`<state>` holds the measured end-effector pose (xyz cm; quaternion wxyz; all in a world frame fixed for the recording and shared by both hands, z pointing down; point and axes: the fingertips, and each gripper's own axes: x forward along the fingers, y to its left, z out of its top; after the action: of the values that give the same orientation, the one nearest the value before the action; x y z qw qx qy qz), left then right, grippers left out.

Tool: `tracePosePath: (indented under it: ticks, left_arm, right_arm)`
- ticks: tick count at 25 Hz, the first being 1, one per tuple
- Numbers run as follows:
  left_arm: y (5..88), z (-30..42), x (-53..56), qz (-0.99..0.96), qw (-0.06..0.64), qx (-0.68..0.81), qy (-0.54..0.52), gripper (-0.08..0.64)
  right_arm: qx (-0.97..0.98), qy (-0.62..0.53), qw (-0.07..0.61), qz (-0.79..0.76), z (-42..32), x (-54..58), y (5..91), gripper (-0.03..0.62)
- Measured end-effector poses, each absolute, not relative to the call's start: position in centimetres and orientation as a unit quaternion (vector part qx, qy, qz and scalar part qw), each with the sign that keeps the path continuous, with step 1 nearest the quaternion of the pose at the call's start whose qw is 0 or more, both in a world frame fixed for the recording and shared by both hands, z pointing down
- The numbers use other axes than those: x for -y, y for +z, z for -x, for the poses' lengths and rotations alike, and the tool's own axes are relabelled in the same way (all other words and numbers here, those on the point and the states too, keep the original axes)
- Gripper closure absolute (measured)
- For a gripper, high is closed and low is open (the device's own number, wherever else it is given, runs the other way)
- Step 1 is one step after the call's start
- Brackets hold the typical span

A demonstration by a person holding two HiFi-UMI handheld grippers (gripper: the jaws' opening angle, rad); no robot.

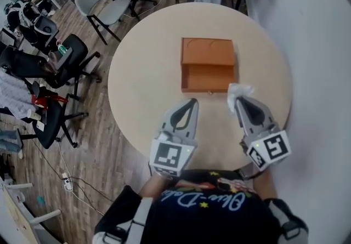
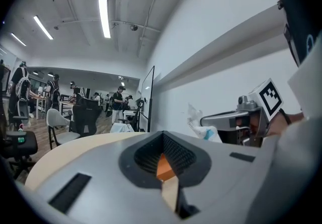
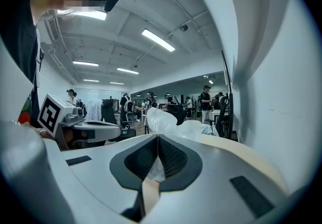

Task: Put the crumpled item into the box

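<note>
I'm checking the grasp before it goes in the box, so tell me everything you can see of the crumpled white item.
The crumpled item is a thin white wad, like tissue or plastic film, with a pale blue patch seen from the left gripper view. The shut tongs of the right gripper pinch it, most of it bunching out past their tips. It is by the near right corner of the orange box, over the table; whether it touches either cannot be told.

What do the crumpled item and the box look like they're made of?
The crumpled item: thin white tissue or plastic film, faintly translucent with sharp creases; which one is unclear. It is pinched in the right hand-held gripper. The box: orange-brown wood or board, matte, with flat stiff panels and clean edges; no grain is discernible.
</note>
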<state>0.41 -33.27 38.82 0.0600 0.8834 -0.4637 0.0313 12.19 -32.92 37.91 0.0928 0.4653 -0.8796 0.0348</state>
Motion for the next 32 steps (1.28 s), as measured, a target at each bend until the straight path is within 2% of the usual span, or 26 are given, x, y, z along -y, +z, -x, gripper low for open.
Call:
tracePosePath:
  ticks: [19,32]
  left_arm:
    - [43.8,1.4,38.5,-0.855,0.106,0.503,0.070,0.568]
    - [44.6,2.5,39.6,-0.848,0.111,0.515,0.065,0.568]
  right_arm:
    - [0.886,0.064,0.154,-0.433,-10.9,42.4,45.5,0.592]
    - [0.869,0.089,0.224,-0.432,-10.0,46.5,51.8,0.592]
